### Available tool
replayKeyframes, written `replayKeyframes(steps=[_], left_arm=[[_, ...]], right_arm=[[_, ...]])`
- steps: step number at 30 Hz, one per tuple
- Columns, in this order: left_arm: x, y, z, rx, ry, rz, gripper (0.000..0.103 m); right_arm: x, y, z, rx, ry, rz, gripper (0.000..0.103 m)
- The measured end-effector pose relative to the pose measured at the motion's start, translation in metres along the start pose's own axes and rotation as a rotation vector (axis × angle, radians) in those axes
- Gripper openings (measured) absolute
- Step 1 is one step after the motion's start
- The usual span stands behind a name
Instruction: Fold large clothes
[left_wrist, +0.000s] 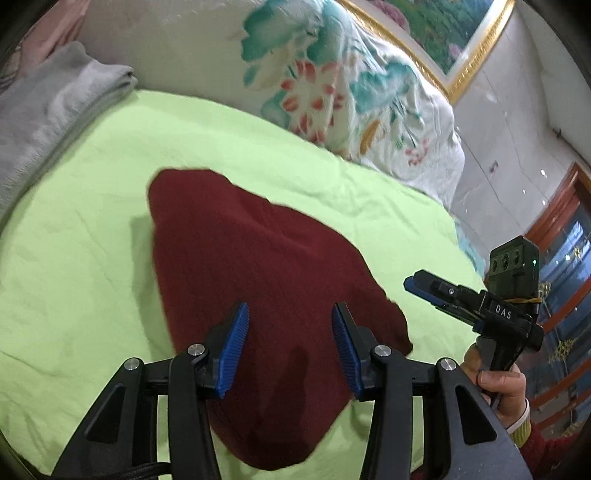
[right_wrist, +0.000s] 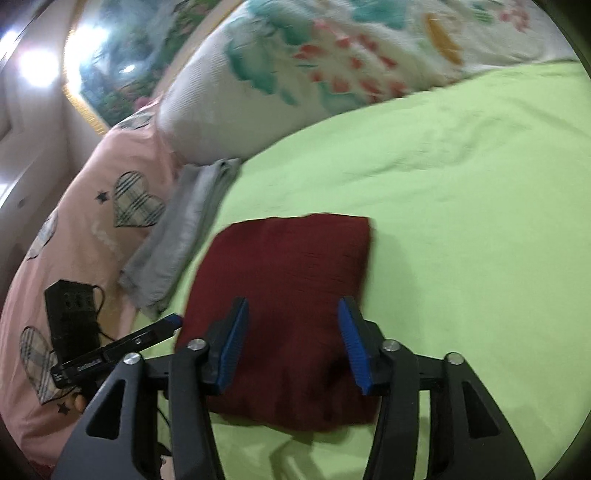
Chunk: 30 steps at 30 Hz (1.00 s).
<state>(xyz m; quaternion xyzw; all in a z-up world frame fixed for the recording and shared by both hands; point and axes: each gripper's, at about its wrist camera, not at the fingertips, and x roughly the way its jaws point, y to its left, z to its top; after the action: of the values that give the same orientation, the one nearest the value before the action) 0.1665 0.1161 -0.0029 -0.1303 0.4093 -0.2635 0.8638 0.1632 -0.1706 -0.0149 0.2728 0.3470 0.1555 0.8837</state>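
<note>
A dark red garment (left_wrist: 266, 295) lies folded into a compact block on the light green bedsheet (left_wrist: 92, 229); it also shows in the right wrist view (right_wrist: 291, 295). My left gripper (left_wrist: 290, 350) is open and empty, hovering over the garment's near part. My right gripper (right_wrist: 293, 350) is open and empty above the garment's near edge. The right gripper also shows from the side in the left wrist view (left_wrist: 436, 291), right of the garment. The left gripper shows at the left in the right wrist view (right_wrist: 162, 328).
A folded grey garment (left_wrist: 48, 110) lies at the sheet's left edge, also in the right wrist view (right_wrist: 184, 229). A floral quilt (left_wrist: 332, 85) is bunched along the far side. A pink heart-print cover (right_wrist: 85, 229) lies to the left.
</note>
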Motion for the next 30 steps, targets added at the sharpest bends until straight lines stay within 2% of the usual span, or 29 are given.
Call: replayKeyframes(steps=[1, 4, 7, 9, 10, 11, 14, 17, 20, 24, 27, 29, 30], left_arm=[[0.0, 0.004, 0.005, -0.008, -0.002, 0.012, 0.045], [0.01, 0.019, 0.024, -0.057, -0.008, 0.023, 0.035], [0.027, 0.032, 0.041, -0.08, 0.011, 0.026, 0.031], [0.049, 0.038, 0.046, -0.086, 0.072, 0.024, 0.029], [0.059, 0.04, 0.046, -0.086, 0.099, 0.031, 0.026], [0.07, 0.038, 0.044, -0.071, 0.128, 0.048, 0.025], [0.094, 0.022, 0.037, 0.03, 0.133, 0.135, 0.025], [0.096, 0.026, 0.042, 0.007, 0.144, 0.114, 0.025], [0.078, 0.032, 0.038, -0.009, 0.132, 0.084, 0.026], [0.027, 0.019, 0.018, 0.017, 0.056, 0.105, 0.029], [-0.011, 0.005, -0.012, 0.057, 0.005, 0.163, 0.042], [-0.029, -0.005, -0.038, 0.084, -0.022, 0.2, 0.058], [-0.034, -0.01, -0.05, 0.093, -0.021, 0.218, 0.06]], right_arm=[[0.009, 0.005, 0.003, -0.008, 0.016, 0.016, 0.032], [0.046, 0.014, 0.009, -0.004, 0.071, 0.056, 0.019], [0.083, 0.012, 0.013, 0.04, 0.126, 0.073, 0.015], [0.101, 0.003, 0.014, 0.04, 0.148, 0.018, 0.009], [0.108, -0.005, 0.014, 0.038, 0.157, -0.029, 0.0], [0.114, -0.018, 0.014, 0.054, 0.16, -0.05, 0.0], [0.114, -0.046, 0.013, 0.132, 0.14, -0.023, 0.0], [0.112, -0.046, 0.014, 0.12, 0.14, -0.041, 0.0], [0.108, -0.041, 0.013, 0.116, 0.142, -0.029, 0.0], [0.081, -0.03, 0.007, 0.095, 0.117, -0.011, 0.002], [0.057, -0.012, -0.003, 0.057, 0.098, 0.031, 0.002], [0.045, 0.002, -0.017, 0.022, 0.105, 0.064, 0.002], [0.041, 0.006, -0.022, 0.01, 0.108, 0.072, 0.002]])
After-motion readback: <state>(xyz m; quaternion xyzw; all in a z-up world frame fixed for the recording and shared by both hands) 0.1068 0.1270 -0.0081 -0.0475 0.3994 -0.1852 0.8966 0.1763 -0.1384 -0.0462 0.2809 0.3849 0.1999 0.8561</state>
